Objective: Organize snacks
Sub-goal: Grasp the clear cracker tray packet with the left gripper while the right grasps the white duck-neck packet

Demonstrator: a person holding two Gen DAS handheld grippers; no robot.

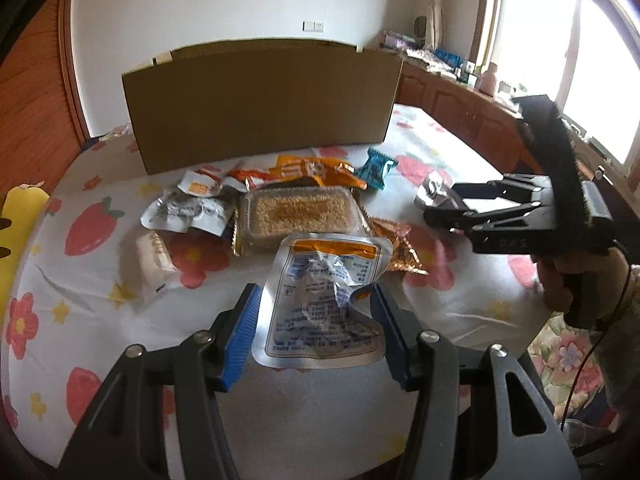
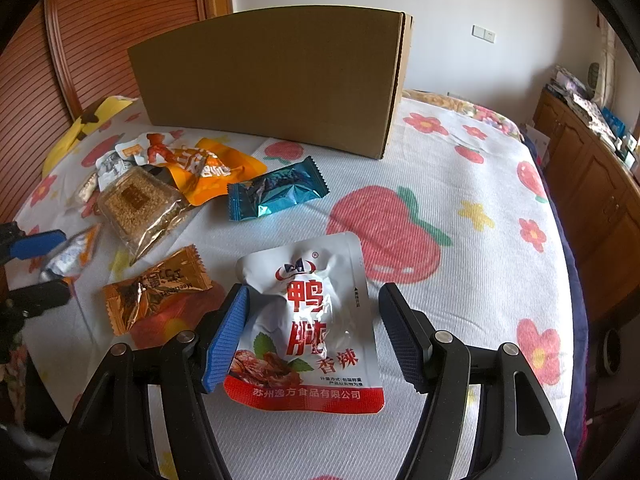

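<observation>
My left gripper (image 1: pixel 316 312) is open around a silver pouch with blue print (image 1: pixel 320 304) lying on the bed; the blue pads flank it. My right gripper (image 2: pixel 314 320) is open around a silver-and-red duck snack pouch (image 2: pixel 308 320); it also shows in the left wrist view (image 1: pixel 440 204), over the same pouch (image 1: pixel 430 188). A brown cardboard box (image 1: pixel 260 104) stands at the back, also in the right wrist view (image 2: pixel 272 76). A sesame cake pack (image 1: pixel 298 212), orange bag (image 1: pixel 304 170), teal candy (image 2: pixel 276 194) and amber candy (image 2: pixel 156 288) lie scattered.
A flower-and-strawberry bedspread (image 2: pixel 460 184) covers the bed. A yellow plush (image 1: pixel 16 216) sits at the left edge. Wooden cabinets (image 2: pixel 592 184) run along the right under a bright window (image 1: pixel 600 48). A wooden wardrobe door (image 2: pixel 120 20) stands behind the box.
</observation>
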